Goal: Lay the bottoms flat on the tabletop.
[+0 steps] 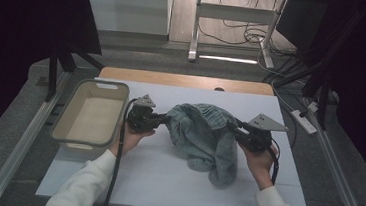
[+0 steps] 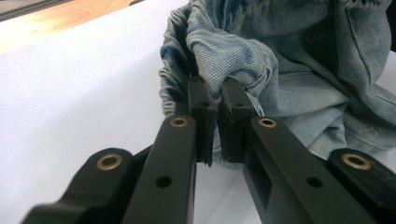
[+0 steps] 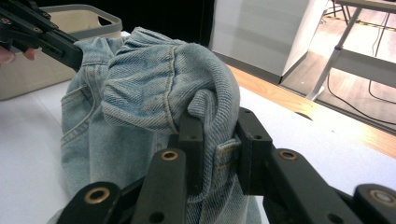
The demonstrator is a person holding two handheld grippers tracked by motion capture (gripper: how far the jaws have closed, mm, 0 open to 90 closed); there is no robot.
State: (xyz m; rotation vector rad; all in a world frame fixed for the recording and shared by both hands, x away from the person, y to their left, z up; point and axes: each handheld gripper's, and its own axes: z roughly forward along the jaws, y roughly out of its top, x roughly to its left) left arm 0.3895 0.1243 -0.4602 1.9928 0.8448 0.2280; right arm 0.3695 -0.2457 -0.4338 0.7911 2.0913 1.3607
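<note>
Seen from above: a pair of light denim shorts (image 1: 207,135) lifted off the white table (image 1: 164,181), stretched by the waistband between the left gripper (image 1: 162,117) and the right gripper (image 1: 236,125), one leg trailing down to the tabletop; a beige basket (image 1: 91,117) standing just beside the left hand (image 1: 130,138). From the left gripper view: jaws pinched nearly together on a gathered fold of the shorts' (image 2: 280,60) elastic waist. From the right gripper view: jaws clamped on a thicker bunch of waistband, what looks like a belt loop caught between them, the basket (image 3: 70,42) beyond. Step in hand, judging by this: holding the shorts (image 3: 154,84) up and spread, probably ahead of folding or dropping into the basket. Next move calls for both grips kept firm and the hanging leg cleared of the table.
</note>
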